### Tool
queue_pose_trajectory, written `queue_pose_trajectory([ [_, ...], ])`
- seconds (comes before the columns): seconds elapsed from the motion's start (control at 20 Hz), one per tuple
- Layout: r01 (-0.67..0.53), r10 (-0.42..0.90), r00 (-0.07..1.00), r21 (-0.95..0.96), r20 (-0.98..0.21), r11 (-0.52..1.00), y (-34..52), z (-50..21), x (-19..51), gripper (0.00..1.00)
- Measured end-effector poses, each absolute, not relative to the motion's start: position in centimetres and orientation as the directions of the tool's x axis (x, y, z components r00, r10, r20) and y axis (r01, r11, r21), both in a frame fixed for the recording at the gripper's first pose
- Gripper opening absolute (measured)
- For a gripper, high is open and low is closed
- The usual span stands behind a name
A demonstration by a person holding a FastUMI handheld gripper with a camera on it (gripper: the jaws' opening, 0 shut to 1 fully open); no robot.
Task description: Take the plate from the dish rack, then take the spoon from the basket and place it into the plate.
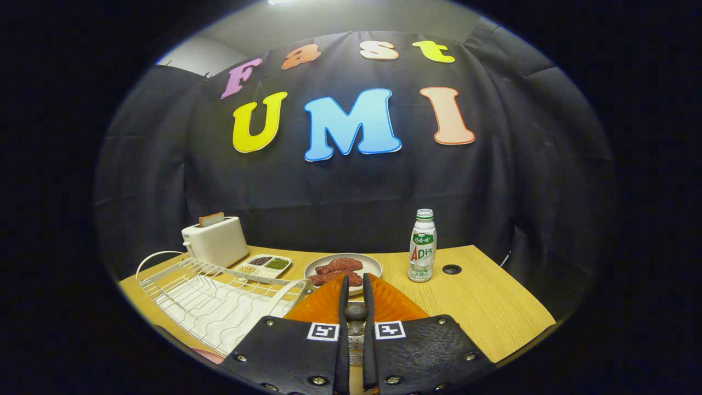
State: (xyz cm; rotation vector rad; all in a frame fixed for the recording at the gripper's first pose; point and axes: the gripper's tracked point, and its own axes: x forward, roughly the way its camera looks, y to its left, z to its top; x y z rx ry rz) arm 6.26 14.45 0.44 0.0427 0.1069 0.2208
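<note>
The tool [354, 288] is clamped on the near rim of an orange plate [395, 304], its two fingers almost touching with the rim pinched between them. The plate lies nearly flat, tilted slightly up toward the far side, its broad face spreading left and right of the fingers, over the wooden tabletop [493, 296]. A dark rounded object sits in the narrow gap between the fingers, nearer than the plate; what it is cannot be told. Just left, a white wire rack [208, 299] stands with its long axis running from near right to far left. Beyond the plate sits a dish of red meat [343, 266], with a sectioned tray [263, 266] and a toaster [215, 241] farther left. A bottle [422, 247] stands upright to the right, beside a round hole [451, 269]. The right side of the tabletop lies open up to its near edge.
</note>
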Motion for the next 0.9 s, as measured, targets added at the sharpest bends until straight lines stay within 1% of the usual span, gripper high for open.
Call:
queue_pose_trajectory([
  [0.25,-0.212,0.213,0.974,0.024,-0.072,0.977,13.3,5.0,4.3,0.09],
  [0.6,-0.286,0.285,0.958,-0.007,-0.017,0.958,16.1,10.0,-3.6,0.09],
  [0.75,-0.351,0.351,0.936,0.002,-0.032,0.936,18.9,9.6,-6.9,0.09],
  [0.9,-0.421,0.421,0.904,0.02,-0.07,0.907,21.9,7.5,-9.4,0.09],
])
